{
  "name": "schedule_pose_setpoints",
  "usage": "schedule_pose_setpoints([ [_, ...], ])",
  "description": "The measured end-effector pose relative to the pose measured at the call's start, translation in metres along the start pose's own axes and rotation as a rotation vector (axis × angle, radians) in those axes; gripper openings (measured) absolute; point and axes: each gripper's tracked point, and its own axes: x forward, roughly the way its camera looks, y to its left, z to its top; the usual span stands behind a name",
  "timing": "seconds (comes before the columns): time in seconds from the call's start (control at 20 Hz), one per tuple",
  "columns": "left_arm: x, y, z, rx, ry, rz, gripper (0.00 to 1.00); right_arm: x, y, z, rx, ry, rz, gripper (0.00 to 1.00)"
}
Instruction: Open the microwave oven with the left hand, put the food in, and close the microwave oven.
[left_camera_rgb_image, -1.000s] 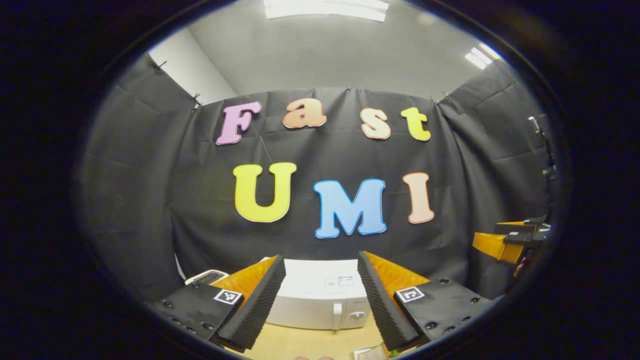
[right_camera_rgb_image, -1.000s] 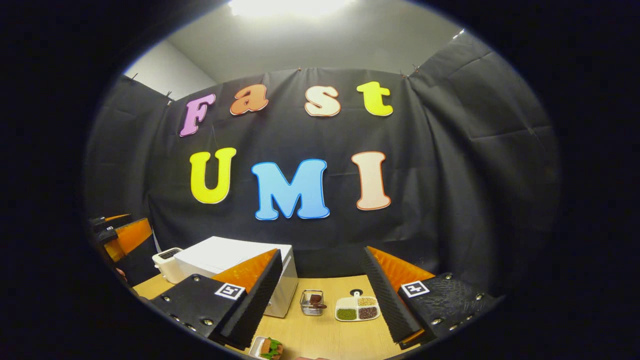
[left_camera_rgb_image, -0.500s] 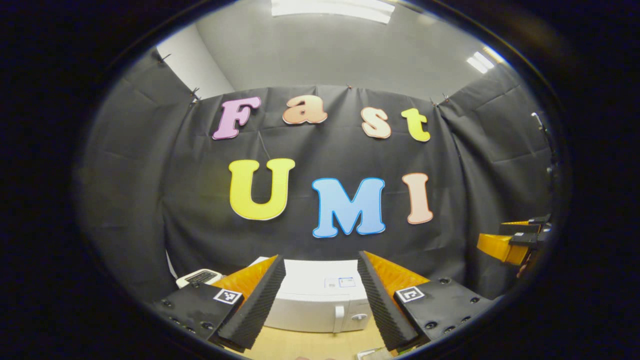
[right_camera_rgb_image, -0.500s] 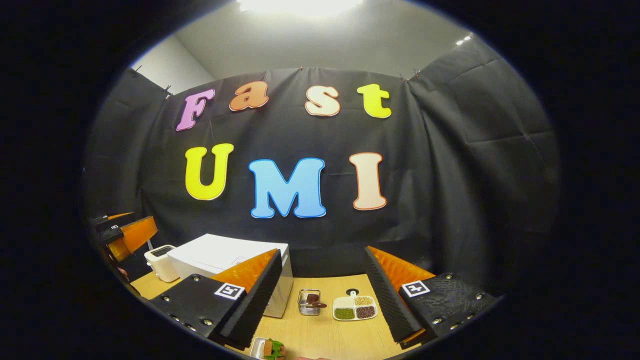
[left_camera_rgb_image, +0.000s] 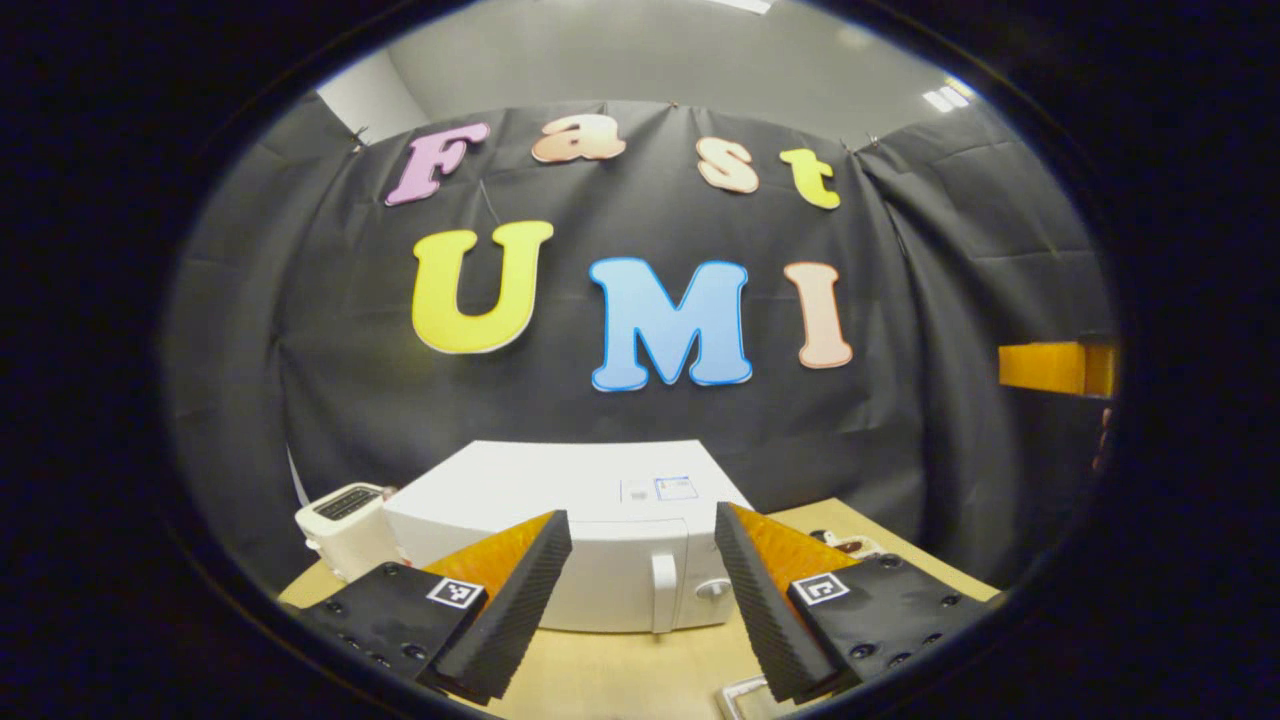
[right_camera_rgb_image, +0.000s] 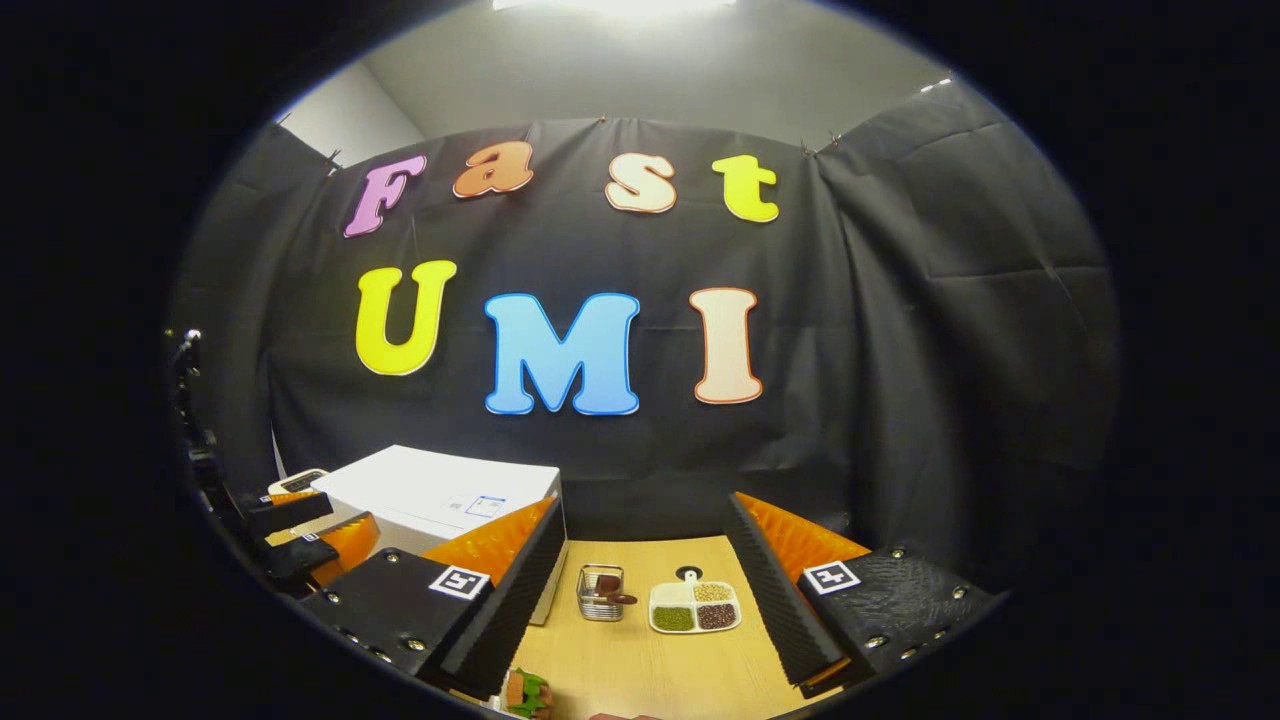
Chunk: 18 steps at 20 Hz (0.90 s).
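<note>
- The left gripper (left_camera_rgb_image: 640, 600) is held above the front part of the light wooden tabletop (left_camera_rgb_image: 620, 670), with its two fingers spread wide and nothing between them.
- Straight ahead of these fingers, in the left gripper view, the white box-shaped microwave oven (left_camera_rgb_image: 570, 520) is seen standing toward the back edge of the tabletop, close to the black cloth wall.
- The door of the microwave oven is shut, and its white vertical handle (left_camera_rgb_image: 662, 592) is seen in the gap between the fingers, apart from both of them.
- A small white toaster (left_camera_rgb_image: 342, 512) is placed just beside the left side of the microwave oven, near the back left corner of the tabletop.
- The right gripper (right_camera_rgb_image: 645, 610) is also held wide, and nothing is gripped by it.
- In the right gripper view, a small metal wire basket (right_camera_rgb_image: 600, 592) with something brown inside and a white divided dish (right_camera_rgb_image: 695, 608) with green, dark and pale grains are seen side by side near the middle of the tabletop, to the right of the microwave oven.
- The food, a brown piece with green leaves (right_camera_rgb_image: 527, 692), is seen at the front edge of the tabletop, below the left finger of the right gripper; what it lies in cannot be told.
- The left gripper is seen again at the left of the right gripper view, in front of the microwave oven.
</note>
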Motion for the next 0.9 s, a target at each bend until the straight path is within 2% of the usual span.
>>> schedule_pose_setpoints([
  [0.05, 0.012, -0.001, -0.021, 0.011, 0.039, -0.009, 0.98, 0.001, 0.0, -0.004, -0.01, 0.009, -0.003, 0.98],
  [0.25, 0.055, -0.007, -0.083, 0.02, 0.148, -0.033, 0.96, 0.001, -0.001, -0.014, -0.018, 0.042, -0.006, 0.98],
  [0.5, 0.102, -0.014, -0.126, -0.001, 0.229, -0.047, 0.95, -0.001, -0.006, -0.022, -0.041, 0.068, -0.021, 0.98],
  [0.6, 0.116, -0.009, -0.142, -0.017, 0.27, -0.03, 0.83, -0.003, -0.012, -0.023, -0.037, 0.08, -0.037, 0.98],
  [0.7, 0.117, -0.023, -0.155, -0.066, 0.326, -0.075, 0.58, -0.003, -0.017, -0.025, -0.023, 0.091, -0.05, 0.98],
  [0.75, 0.119, -0.023, -0.154, -0.036, 0.314, -0.072, 0.36, -0.003, -0.019, -0.026, -0.016, 0.093, -0.054, 0.98],
  [0.8, 0.12, -0.022, -0.157, -0.008, 0.315, -0.068, 0.35, -0.003, -0.02, -0.026, -0.01, 0.096, -0.057, 0.98],
  [0.9, 0.117, -0.023, -0.153, -0.006, 0.319, -0.068, 0.26, -0.003, -0.021, -0.029, 0.004, 0.103, -0.058, 0.98],
])
